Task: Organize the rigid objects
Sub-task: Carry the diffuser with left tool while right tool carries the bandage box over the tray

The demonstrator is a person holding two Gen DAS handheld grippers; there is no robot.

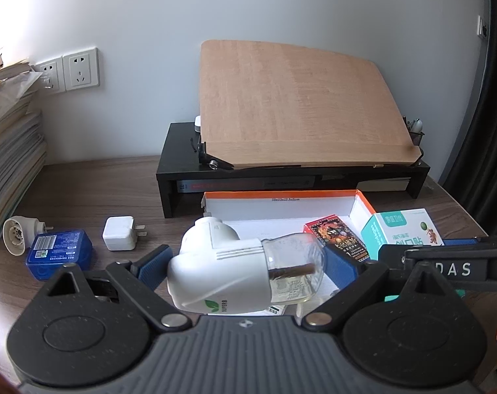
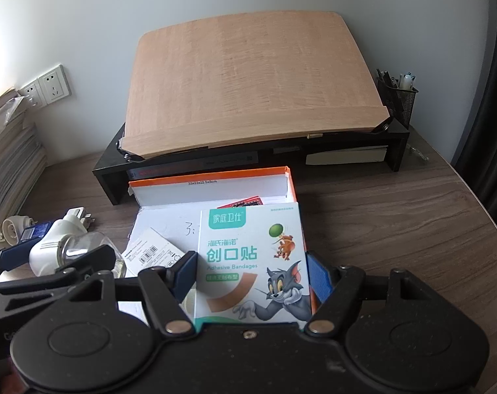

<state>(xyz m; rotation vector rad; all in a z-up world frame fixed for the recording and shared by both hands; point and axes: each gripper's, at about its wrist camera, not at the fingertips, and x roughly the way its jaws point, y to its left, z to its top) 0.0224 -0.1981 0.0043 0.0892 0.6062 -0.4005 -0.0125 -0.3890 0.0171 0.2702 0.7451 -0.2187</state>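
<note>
My left gripper (image 1: 247, 266) is shut on a white plug-in repellent heater with a clear bottle (image 1: 235, 269), which lies sideways between the blue pads above the orange-rimmed white box (image 1: 281, 193). My right gripper (image 2: 252, 274) is shut on a white-and-teal adhesive bandage box (image 2: 251, 262), held upright over the same orange-rimmed box (image 2: 209, 174). A red card pack (image 1: 338, 234) lies inside that box. In the right wrist view the repellent heater (image 2: 61, 246) shows at the left, close beside the right gripper.
On the wooden desk to the left lie a white charger (image 1: 118, 233), a blue tin (image 1: 59, 254) and a second white plug-in (image 1: 17, 236). A paper stack (image 1: 9, 138) stands far left. Behind, a wooden board (image 1: 297, 105) rests on a black stand (image 1: 183, 170), with a pen holder (image 2: 398, 98) beside it.
</note>
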